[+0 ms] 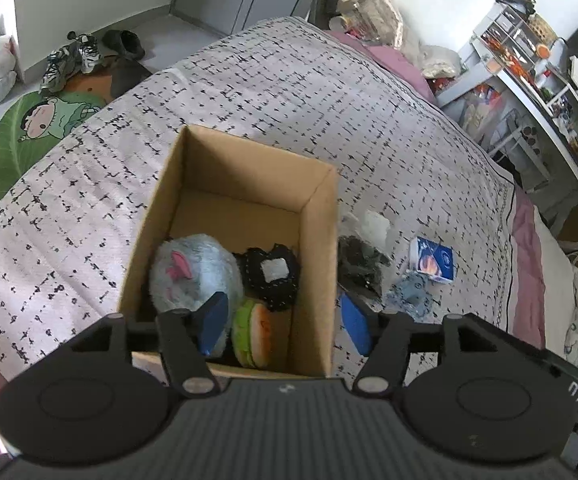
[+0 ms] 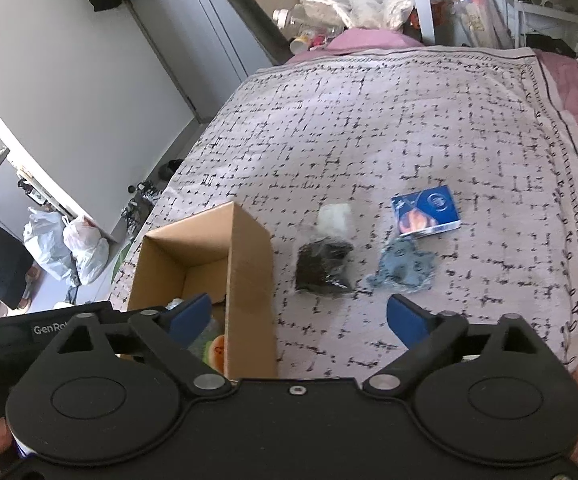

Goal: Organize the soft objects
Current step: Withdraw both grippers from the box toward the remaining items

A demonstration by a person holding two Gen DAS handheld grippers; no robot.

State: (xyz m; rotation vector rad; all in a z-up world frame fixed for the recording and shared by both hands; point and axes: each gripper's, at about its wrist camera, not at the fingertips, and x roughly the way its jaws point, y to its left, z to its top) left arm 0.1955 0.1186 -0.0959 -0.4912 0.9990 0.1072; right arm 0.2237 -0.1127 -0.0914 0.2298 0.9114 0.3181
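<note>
From the left wrist view, the left claw (image 1: 285, 322) hung released over the near end of an open brown cardboard box (image 1: 317, 216), its blue-padded fingers (image 1: 214, 322) spread wide, one inside the box opening and the other outside the box's right wall. The box stood on a bed covered by a pale quilt with black dash marks (image 1: 249, 92). Inside lay a fluffy pale-blue plush with a pink ear (image 1: 191, 270), a black knitted piece with a white patch (image 1: 271, 276) beside it, and a round green-and-orange plush (image 1: 253, 338) at the near end. Right of the box, on the quilt, lay a dark bundle in clear plastic wrap (image 1: 359, 260), a grey-blue crumpled cloth (image 1: 409, 294) and a small blue-and-white printed packet (image 1: 431, 260).

From the right wrist view, the right claw (image 2: 299, 318) was also released and held nothing, fingers wide apart above the quilt just right of the box (image 2: 249, 248). Ahead of it sat the wrapped dark bundle (image 2: 323, 266), the grey-blue cloth (image 2: 403, 266) near it, and the blue packet (image 2: 427, 212) just behind the cloth.
</note>
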